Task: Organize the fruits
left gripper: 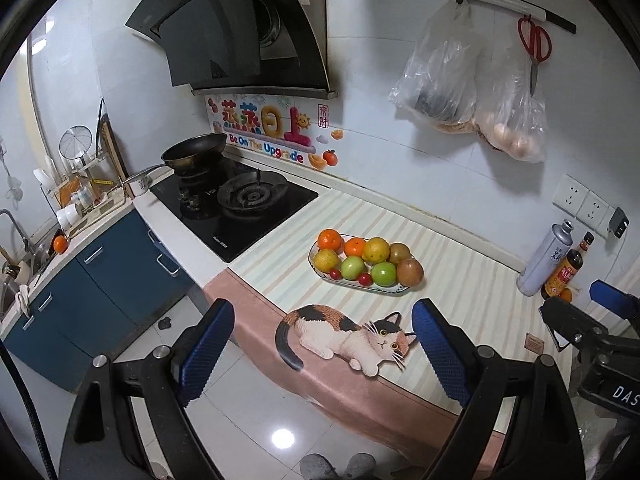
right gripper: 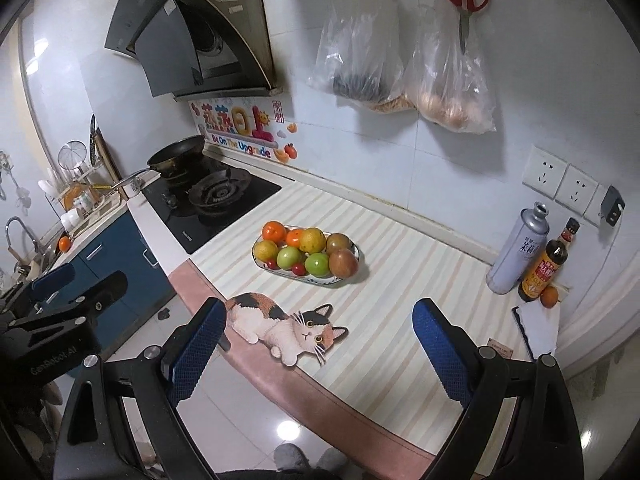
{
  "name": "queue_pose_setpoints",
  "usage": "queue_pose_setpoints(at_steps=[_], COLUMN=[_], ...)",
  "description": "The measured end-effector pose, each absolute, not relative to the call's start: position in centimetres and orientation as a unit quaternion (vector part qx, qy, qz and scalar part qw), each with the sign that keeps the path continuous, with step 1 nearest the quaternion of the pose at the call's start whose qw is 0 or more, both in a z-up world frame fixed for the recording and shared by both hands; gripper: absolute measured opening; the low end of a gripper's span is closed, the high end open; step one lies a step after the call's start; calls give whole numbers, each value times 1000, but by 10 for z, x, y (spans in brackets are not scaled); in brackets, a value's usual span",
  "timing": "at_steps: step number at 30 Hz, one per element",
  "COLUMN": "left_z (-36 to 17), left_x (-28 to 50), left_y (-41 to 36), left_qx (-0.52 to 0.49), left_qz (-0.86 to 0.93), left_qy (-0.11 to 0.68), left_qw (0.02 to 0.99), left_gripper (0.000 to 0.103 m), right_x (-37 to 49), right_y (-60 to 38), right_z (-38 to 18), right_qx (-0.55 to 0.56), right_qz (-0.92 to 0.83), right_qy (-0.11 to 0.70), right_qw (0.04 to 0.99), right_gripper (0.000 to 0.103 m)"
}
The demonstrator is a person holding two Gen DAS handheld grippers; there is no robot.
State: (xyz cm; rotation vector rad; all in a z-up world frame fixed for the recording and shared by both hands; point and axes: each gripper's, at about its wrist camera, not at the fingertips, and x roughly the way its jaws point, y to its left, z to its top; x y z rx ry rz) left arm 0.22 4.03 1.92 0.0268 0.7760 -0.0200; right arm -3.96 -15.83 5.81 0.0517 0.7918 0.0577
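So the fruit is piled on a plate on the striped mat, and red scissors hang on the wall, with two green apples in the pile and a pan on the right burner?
Not quite: the pan sits on the left burner; the right one is bare, as the left wrist view shows. The rest holds.

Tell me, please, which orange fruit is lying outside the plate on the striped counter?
The small orange beside the dark sauce bottle; the others sit piled on the plate.
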Motion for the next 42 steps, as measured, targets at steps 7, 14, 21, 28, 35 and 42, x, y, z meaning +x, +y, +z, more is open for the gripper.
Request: queue_pose_setpoints(at_steps=[7, 14, 21, 28, 35, 42], left_z=[22, 13, -5, -29, -49, -55], left_x=[0, 19, 56, 95, 125, 140], left_y=[36, 28, 25, 25, 25, 28], left_qx=[14, 22, 18, 21, 30, 31], left_qz=[-11, -13, -4, 3, 13, 14], left_qy=[372, 389, 411, 437, 452, 458], left_qw=[928, 921, 911, 899, 891, 888], left_gripper=[91, 91, 91, 91, 91, 91], right_x=[-41, -12, 37, 82, 111, 126], right_y=[-164, -175, -184, -184, -181, -177], right_z=[60, 44, 25, -1, -29, -45], right_qx=[37, 43, 48, 47, 46, 44], right_qz=[36, 26, 19, 9, 2, 2], right_qy=[389, 396, 413, 434, 459, 473], right_qw=[920, 917, 909, 900, 887, 880], right_gripper=[97, 97, 97, 97, 97, 97])
